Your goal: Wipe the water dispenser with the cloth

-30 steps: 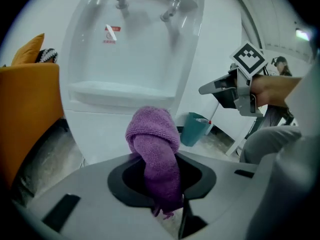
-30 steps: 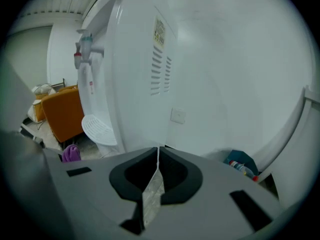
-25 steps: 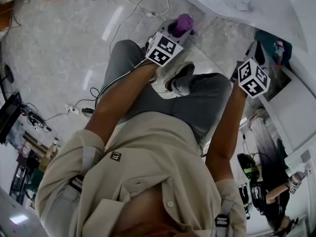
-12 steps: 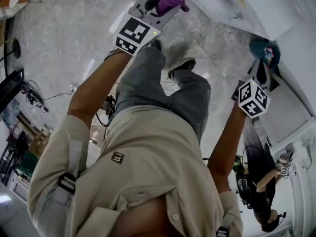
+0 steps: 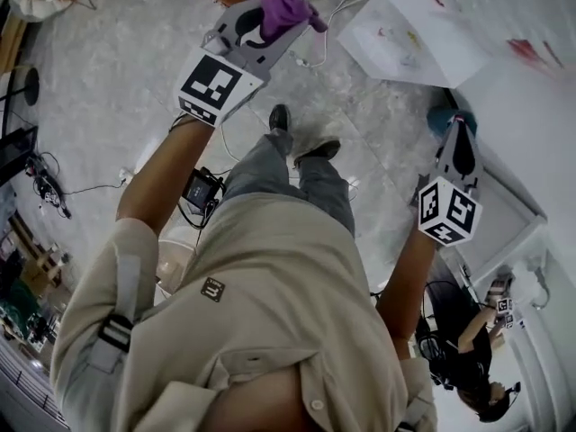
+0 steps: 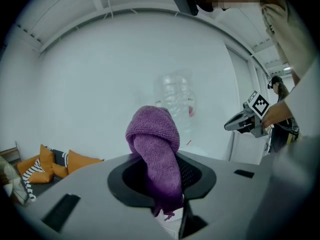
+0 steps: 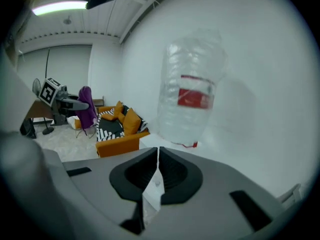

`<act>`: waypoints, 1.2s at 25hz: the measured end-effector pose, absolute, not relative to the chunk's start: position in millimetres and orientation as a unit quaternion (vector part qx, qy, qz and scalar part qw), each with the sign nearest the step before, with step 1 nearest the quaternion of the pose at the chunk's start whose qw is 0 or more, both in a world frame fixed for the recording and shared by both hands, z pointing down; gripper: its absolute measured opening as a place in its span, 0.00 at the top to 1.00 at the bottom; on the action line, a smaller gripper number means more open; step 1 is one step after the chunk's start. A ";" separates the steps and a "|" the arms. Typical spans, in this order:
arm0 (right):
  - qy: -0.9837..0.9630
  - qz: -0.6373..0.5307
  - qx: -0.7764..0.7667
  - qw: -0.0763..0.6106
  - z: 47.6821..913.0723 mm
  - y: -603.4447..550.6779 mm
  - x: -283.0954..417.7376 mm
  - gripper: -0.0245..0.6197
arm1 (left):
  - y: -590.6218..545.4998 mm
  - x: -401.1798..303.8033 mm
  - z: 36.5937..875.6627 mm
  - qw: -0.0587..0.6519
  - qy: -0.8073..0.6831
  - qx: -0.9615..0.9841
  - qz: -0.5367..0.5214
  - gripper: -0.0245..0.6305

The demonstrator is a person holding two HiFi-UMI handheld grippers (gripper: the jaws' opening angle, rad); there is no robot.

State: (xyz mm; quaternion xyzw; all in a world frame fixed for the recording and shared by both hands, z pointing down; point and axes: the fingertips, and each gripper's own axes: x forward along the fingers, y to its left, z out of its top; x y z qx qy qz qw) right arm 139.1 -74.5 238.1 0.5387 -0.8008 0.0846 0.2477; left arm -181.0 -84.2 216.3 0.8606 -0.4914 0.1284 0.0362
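Left tongs (image 6: 162, 179) around cloth (image 6: 153, 134), bottle (image 6: 175, 96) ahead

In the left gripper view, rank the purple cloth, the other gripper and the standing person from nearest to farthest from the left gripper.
1. The purple cloth, clamped in its own jaws.
2. The right gripper, off to the right.
3. The standing person, beyond that gripper at far right.

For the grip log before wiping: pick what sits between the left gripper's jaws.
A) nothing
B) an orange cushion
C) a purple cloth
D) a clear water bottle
C: the left gripper view shows the left gripper shut on the purple cloth, whose folded end sticks up past the jaws.
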 end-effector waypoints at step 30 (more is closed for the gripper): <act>-0.844 0.034 0.522 0.120 21.0 17.0 123.9 0.93 | 7.4 -137.3 17.4 -0.029 -0.406 0.911 0.070 0.77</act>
